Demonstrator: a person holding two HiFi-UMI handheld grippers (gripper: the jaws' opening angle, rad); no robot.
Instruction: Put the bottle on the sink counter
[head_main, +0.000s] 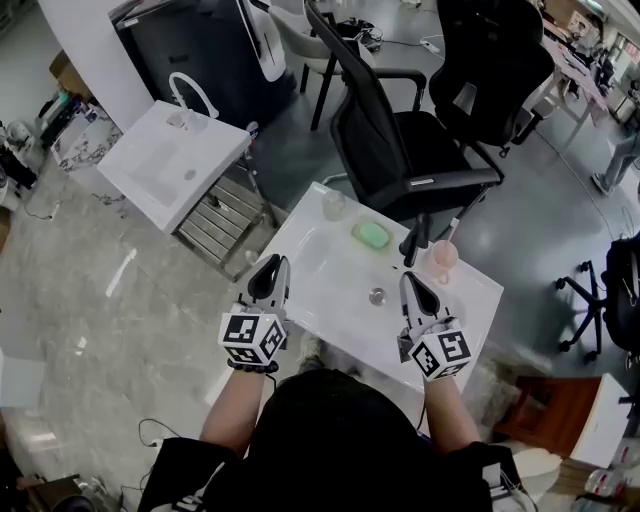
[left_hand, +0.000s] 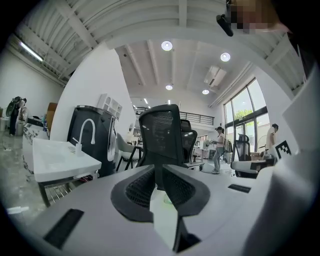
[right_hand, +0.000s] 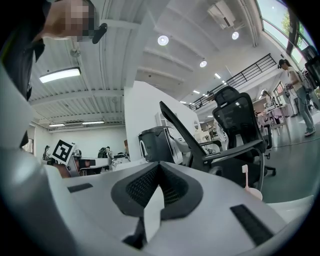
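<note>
The left tool and right tool, both closed and empty, hover low-centre over the sink bench. No bottle shows clearly. Reaching in unopened could topple the pink cup at mid-right.

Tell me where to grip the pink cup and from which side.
Grip the pink cup by its round wall below the rim, coming level from the near side with the right tongs. It stands upright, a stick in it likely hinders a top grip, and the black faucet crowds its left.
</note>
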